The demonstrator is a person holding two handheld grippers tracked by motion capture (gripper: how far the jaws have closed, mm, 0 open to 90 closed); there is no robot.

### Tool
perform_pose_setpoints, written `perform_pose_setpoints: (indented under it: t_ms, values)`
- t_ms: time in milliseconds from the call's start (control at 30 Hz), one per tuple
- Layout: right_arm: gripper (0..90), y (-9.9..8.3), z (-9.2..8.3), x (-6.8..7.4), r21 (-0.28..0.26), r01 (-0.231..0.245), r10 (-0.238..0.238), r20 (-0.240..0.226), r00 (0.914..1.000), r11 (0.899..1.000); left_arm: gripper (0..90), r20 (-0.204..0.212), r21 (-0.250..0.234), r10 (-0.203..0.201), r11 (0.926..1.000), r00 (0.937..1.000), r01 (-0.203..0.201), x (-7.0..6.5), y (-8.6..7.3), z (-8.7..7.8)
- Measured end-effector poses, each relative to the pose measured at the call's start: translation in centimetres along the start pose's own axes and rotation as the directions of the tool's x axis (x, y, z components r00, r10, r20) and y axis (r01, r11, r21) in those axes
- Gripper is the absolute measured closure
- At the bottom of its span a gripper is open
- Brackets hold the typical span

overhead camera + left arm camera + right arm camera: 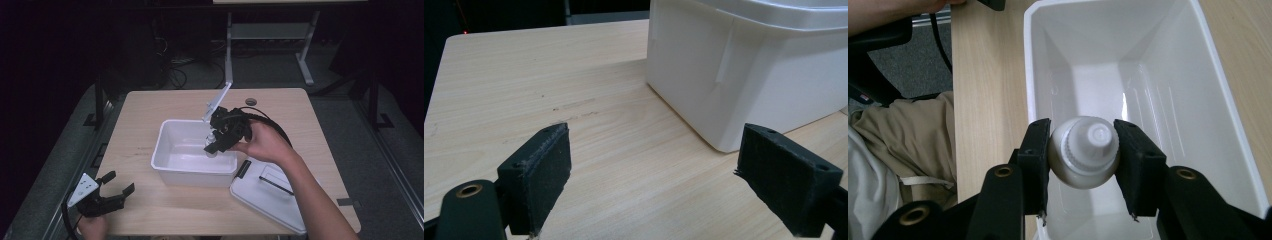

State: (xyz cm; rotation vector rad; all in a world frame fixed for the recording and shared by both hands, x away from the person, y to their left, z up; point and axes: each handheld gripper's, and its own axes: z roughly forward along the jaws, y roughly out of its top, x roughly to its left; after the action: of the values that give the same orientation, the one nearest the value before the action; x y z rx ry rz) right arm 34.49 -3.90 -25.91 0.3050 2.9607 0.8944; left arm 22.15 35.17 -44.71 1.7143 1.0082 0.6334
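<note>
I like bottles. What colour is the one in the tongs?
White bottle, clearest in the right gripper view.

High view looks down from afar; both gripper views sit close, sharing the white bin (pixel 176 150).

The right gripper (pixel 216 142) tilts downward, fingers clamped; the left gripper (pixel 116 186) rests low, fingers spread.

The white bin (pixel 172 167) stands mid-bench with its walls barring entry from the side; its open top is free, and the inside (pixel 1128 75) lies bare. The lid (pixel 270 192) takes up the near right corner. The bench (pixel 150 110) left of and behind the bin is open
</note>
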Motion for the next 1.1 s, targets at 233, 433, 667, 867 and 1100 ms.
perform_pose_setpoints:
  t_ms: [233,433,667,867,1100]
  values:
    - [59.7,0.1,0.9,-0.4,0.004,-0.005,0.005,0.000,1.0000,1.000,13.0,0.001,-0.003,-0.001,1.0000,1.0000,0.001,0.0,0.0,0.0]
    - [59.7,0.2,1.8,-0.8,0.019,-0.004,0.004,-0.004,1.0000,1.000,13.0,0.001,-0.005,-0.005,1.0000,1.0000,0.005,0.0,0.0,0.0]
    - [59.7,0.1,2.6,-1.3,0.023,-0.010,0.010,-0.005,0.9999,1.000,13.0,0.001,-0.003,-0.001,1.0000,1.0000,0.001,0.0,0.0,-0.1]
    - [59.7,-0.2,3.1,-1.7,0.027,-0.020,0.020,0.005,0.9998,0.999,13.0,-0.001,-0.005,-0.004,1.0000,1.0000,0.004,0.0,0.0,-0.2]
    - [59.7,-0.9,4.1,-2.1,0.031,-0.031,0.031,0.001,0.9995,0.999,13.0,0.000,-0.004,-0.004,1.0000,1.0000,0.004,0.0,0.0,-0.2]
